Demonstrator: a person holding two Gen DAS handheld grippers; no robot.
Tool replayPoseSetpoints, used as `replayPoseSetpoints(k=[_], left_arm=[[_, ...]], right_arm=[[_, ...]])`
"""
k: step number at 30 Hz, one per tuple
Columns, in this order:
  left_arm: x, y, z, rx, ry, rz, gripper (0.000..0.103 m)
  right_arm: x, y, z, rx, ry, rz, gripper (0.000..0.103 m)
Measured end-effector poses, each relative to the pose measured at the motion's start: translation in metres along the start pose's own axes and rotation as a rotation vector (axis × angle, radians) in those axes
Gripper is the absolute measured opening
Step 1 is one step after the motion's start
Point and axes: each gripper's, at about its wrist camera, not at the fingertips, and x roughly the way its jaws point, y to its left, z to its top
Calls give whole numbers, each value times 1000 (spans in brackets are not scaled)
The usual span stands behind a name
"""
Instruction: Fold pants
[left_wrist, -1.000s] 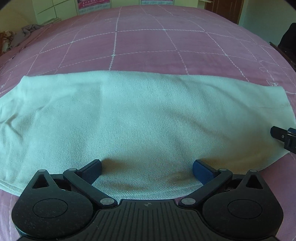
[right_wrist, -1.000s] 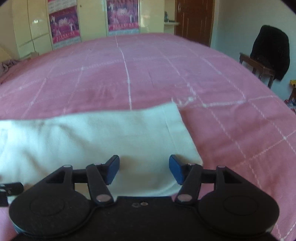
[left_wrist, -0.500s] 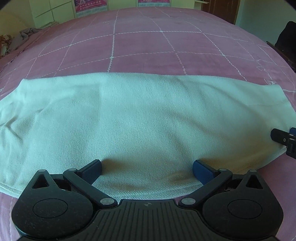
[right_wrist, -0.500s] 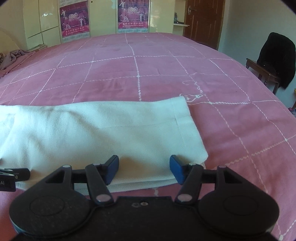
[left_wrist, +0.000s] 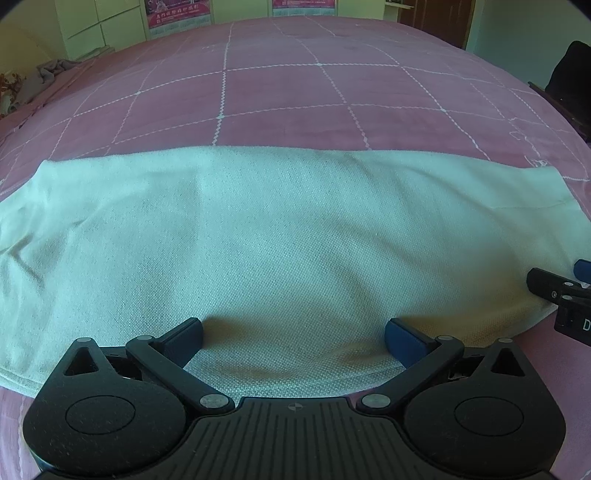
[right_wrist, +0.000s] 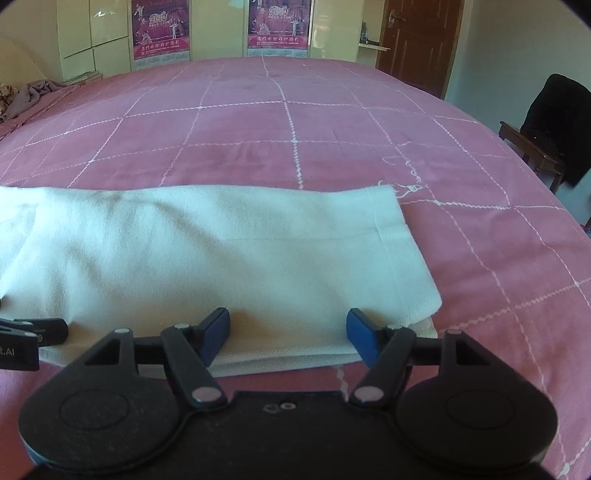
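White pants (left_wrist: 288, 236) lie folded lengthwise into a long strip across the pink bedspread (left_wrist: 280, 99). My left gripper (left_wrist: 293, 338) is open, its fingers spread wide over the near edge of the pants' middle. My right gripper (right_wrist: 288, 326) is open over the near edge at the hem end of the pants (right_wrist: 207, 254), where two stacked layers show. Each gripper's tip shows in the other view: the right one (left_wrist: 565, 291) at the right edge, the left one (right_wrist: 33, 330) at the left edge.
A chair with a dark garment (right_wrist: 550, 129) stands off the bed's right side. A crumpled blanket (right_wrist: 33, 92) lies at the far left corner. Cupboards with posters (right_wrist: 159, 33) and a brown door (right_wrist: 417, 40) are beyond the bed.
Both grippers have drawn back and tilted up a little, so more of the bed and room shows. The pants lie as before and both grippers stay open.
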Motion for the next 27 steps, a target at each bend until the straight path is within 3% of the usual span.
replayPoseSetpoints(k=[4, 14, 18, 21, 27], left_arm=[[0, 0, 0, 4, -3, -3, 103], [-12, 12, 2, -10, -36, 13, 103], [-13, 31, 5, -44, -50, 30, 103], [-4, 44, 7, -90, -10, 26, 103], [5, 39, -1, -62, -2, 56, 103]], right_arm=[[-9, 1, -4, 14, -5, 8, 76], [-27, -21, -5, 153, 30, 45, 76], [-27, -41, -7, 282, 63, 92, 64], [-23, -60, -11, 415, 74, 108, 42], [-9, -80, -9, 601, 67, 145, 42]])
